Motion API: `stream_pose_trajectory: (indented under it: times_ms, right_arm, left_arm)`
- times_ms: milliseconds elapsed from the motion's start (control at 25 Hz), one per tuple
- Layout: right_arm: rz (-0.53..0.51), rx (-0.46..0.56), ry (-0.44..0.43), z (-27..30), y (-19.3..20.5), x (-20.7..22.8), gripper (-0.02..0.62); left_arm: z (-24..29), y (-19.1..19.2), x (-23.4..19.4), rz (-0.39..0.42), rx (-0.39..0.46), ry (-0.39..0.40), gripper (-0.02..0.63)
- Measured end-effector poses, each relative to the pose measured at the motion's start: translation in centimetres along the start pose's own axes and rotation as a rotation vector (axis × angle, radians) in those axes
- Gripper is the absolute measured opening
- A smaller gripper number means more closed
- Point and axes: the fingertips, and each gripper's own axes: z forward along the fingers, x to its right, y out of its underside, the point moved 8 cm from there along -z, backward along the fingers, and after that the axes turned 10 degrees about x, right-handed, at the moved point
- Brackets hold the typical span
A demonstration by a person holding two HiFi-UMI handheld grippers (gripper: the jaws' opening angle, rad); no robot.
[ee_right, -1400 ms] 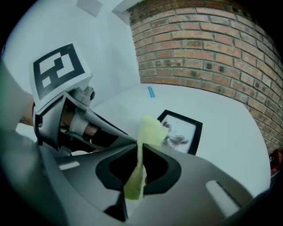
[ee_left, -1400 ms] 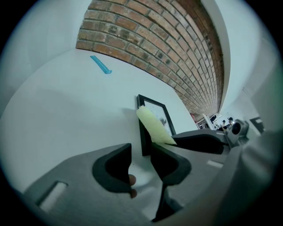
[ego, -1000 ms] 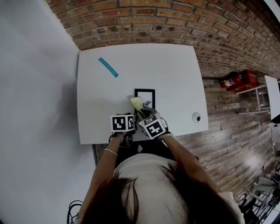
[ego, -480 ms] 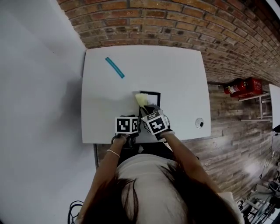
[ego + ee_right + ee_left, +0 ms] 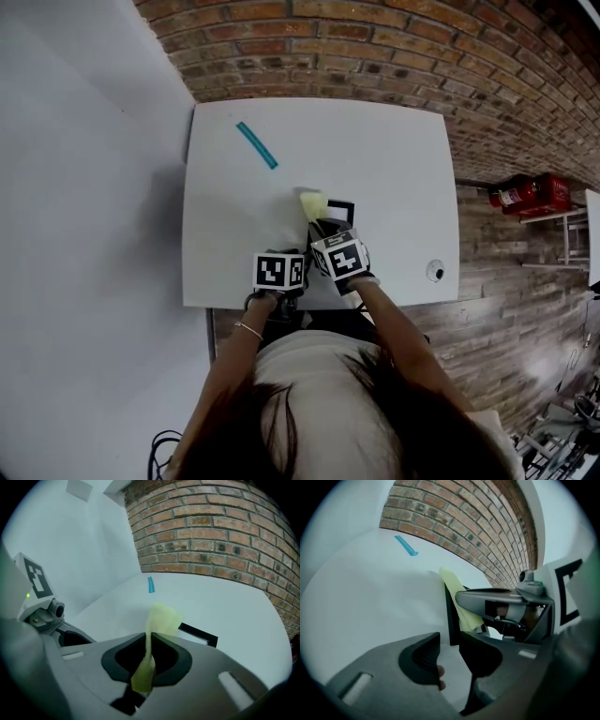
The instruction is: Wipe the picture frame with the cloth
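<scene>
Cloth (image 5: 161, 618) pinched in R gripper (image 5: 149, 640), at picture frame (image 5: 199, 634) corner; L gripper (image 5: 450, 640) jaws apart, holding nothing.

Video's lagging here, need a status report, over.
Right gripper shut on cloth, cloth over picture frame corner. Left gripper open, jaws just eased closed slightly, frame edge at its tips. Nothing blocking; blue strip lies well away.
</scene>
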Motion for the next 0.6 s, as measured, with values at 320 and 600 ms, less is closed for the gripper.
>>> stream_pose_trajectory:
  times_ms: [320,600]
  right_arm:
    - [0.042,0.01,0.007,1.3,-1.0,1.3,0.037]
    - [0.076,0.02,0.013,1.8,-1.4,1.8,0.037]
  left_arm:
    - [0.3,-0.1,-0.1,-0.05,-0.019,0.042,0.106]
    - [0.3,-0.1,-0.1,-0.049,-0.023,0.045,0.105]
